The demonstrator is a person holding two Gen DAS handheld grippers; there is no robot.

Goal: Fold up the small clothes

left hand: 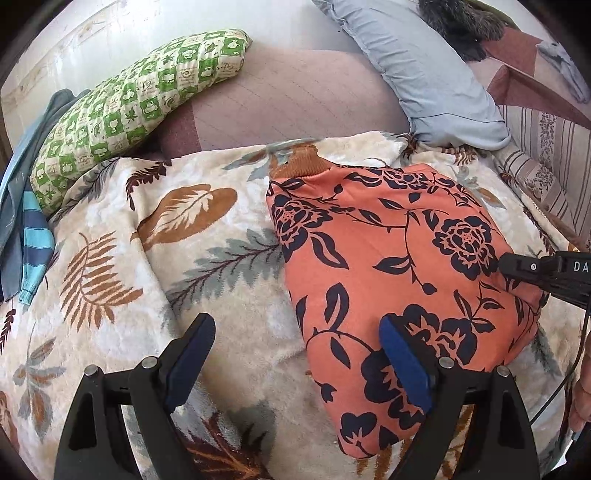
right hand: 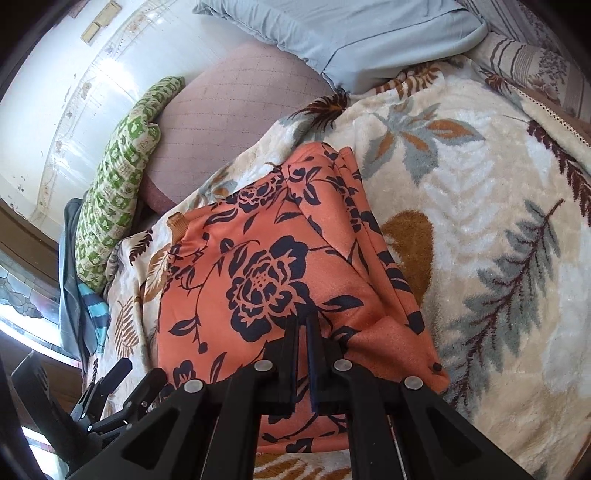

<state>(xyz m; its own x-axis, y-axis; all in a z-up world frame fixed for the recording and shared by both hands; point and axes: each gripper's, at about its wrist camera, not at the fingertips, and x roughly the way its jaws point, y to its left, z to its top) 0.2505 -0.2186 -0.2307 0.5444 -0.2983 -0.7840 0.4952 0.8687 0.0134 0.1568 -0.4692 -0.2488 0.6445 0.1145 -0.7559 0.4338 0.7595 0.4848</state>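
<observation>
1. Orange floral garment [left hand: 388, 280] lies folded into a rough rectangle on the leaf-print blanket [left hand: 207, 266], right of centre in the left wrist view, centre in the right wrist view.
2. Ribbed brown cuff or collar [left hand: 299, 158] sticks out at the garment's far edge, resting on the blanket.
3. Left gripper [left hand: 295, 354]: jaws spread wide, nothing pinched. Its blue-padded right finger [left hand: 404, 362] is over the garment's near left part; the left finger [left hand: 192, 354] is over bare blanket. Cannot tell if the pads touch the cloth.
4. Right gripper [right hand: 303, 325]: jaws pressed nearly together, tips over the garment's near right area by a raised fold. Cannot tell if any cloth is caught between them.
5. In the left wrist view, the right gripper enters from the right edge, tip at the garment's right side near a dark flower.
6. Green checked pillow [left hand: 136, 107] lies at the far left, beside the white wall [left hand: 110, 33].
7. Pale blue pillow [left hand: 428, 74] sits far right, past the blanket's edge.
8. Brownish quilted mattress cover [left hand: 295, 99] shows between the two pillows.
9. Blue striped clothing [left hand: 33, 236] is heaped at the left edge, just beside the green pillow, well apart from the orange garment.
10. Striped patterned fabric [left hand: 546, 147] is at the far right.
</observation>
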